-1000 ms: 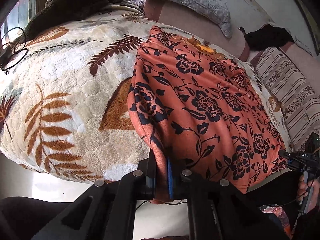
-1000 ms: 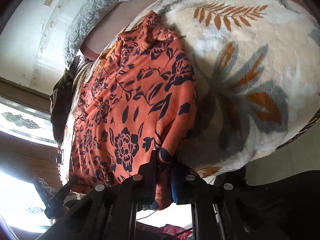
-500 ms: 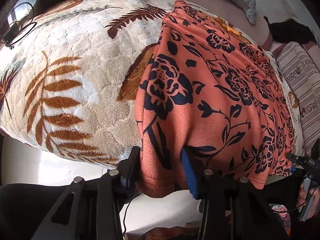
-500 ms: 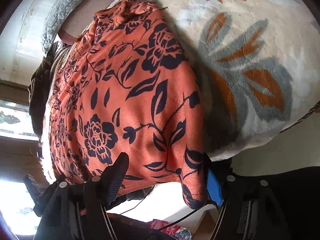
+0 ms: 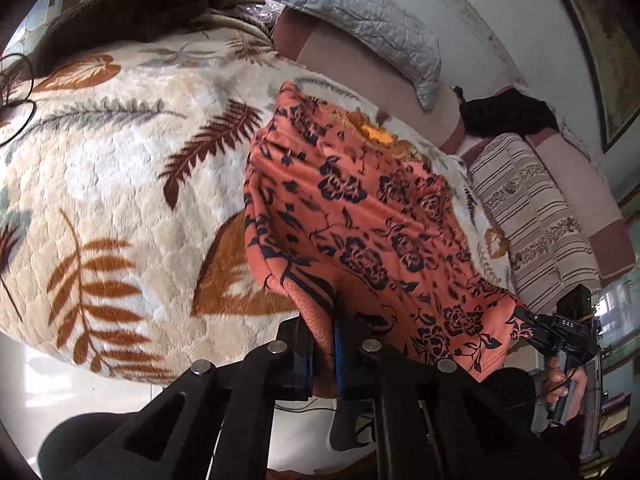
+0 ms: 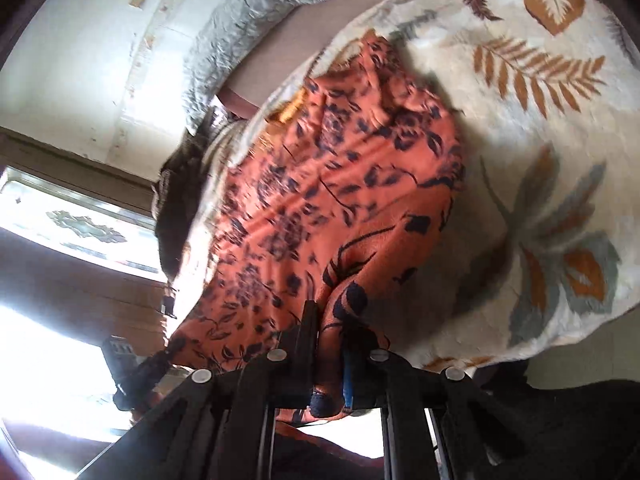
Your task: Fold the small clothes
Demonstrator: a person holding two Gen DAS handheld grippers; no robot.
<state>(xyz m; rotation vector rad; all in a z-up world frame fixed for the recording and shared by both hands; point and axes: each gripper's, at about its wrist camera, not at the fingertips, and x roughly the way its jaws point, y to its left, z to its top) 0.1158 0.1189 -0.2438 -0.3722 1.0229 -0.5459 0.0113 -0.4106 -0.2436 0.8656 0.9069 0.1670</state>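
Note:
An orange garment with dark blue flowers [image 5: 372, 220] lies on a leaf-patterned blanket [image 5: 120, 200]. My left gripper [image 5: 326, 344] is shut on its near left corner, and the cloth rises off the blanket there. My right gripper [image 6: 330, 344] is shut on the near right corner of the same garment [image 6: 320, 208]. The right gripper also shows in the left wrist view [image 5: 560, 336], at the hem's far end. The near hem hangs lifted between the two grippers.
The blanket [image 6: 540, 160] covers a bed with a near edge that drops to the floor. A grey quilted pillow [image 5: 360, 24], a dark brown blanket heap [image 5: 132, 4], a striped cushion [image 5: 532, 216] and a black cloth [image 5: 508, 116] lie at the back. A cable [image 5: 16, 112] lies at the left.
Both grippers opened wide half a second ago and have shut again on the near corners. The near hem has been lifted off the blanket.

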